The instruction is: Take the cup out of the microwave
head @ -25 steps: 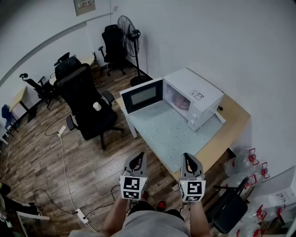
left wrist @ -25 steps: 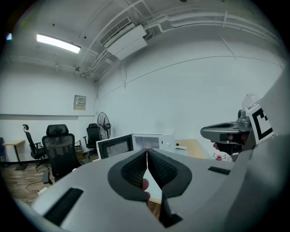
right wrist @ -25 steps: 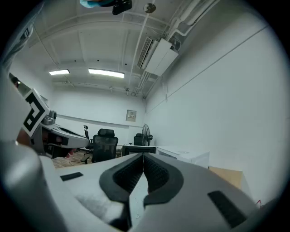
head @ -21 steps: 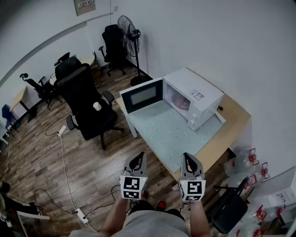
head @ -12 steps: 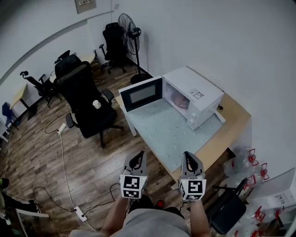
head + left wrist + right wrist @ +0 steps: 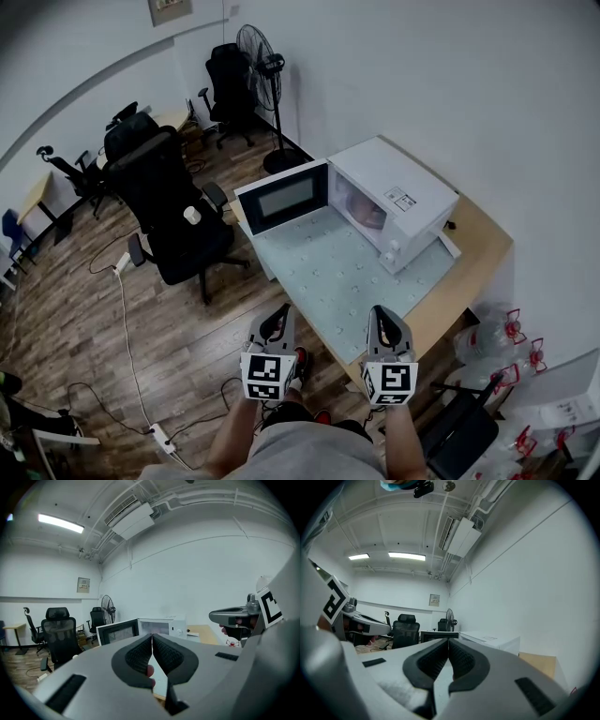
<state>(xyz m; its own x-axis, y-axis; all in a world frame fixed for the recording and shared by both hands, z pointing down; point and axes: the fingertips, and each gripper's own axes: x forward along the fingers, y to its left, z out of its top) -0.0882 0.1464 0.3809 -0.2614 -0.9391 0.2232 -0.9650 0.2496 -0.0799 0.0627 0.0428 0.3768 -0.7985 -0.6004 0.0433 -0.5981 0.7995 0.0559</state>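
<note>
Cup [image 6: 369,214], pinkish and rounded, sits inside boxy white microwave [image 6: 412,187]; left gripper [image 6: 279,317] and right gripper [image 6: 380,318] jaws together.

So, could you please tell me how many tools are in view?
2. The left tool is low in the head view, over the floor. The right tool is beside it, at the table's near corner. Both are shut and empty.

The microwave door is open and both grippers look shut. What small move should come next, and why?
Probably carry the right gripper forward toward the microwave. Its door stands open, so the inside can be reached, while this gripper is shut, empty and far from the opening.
</note>
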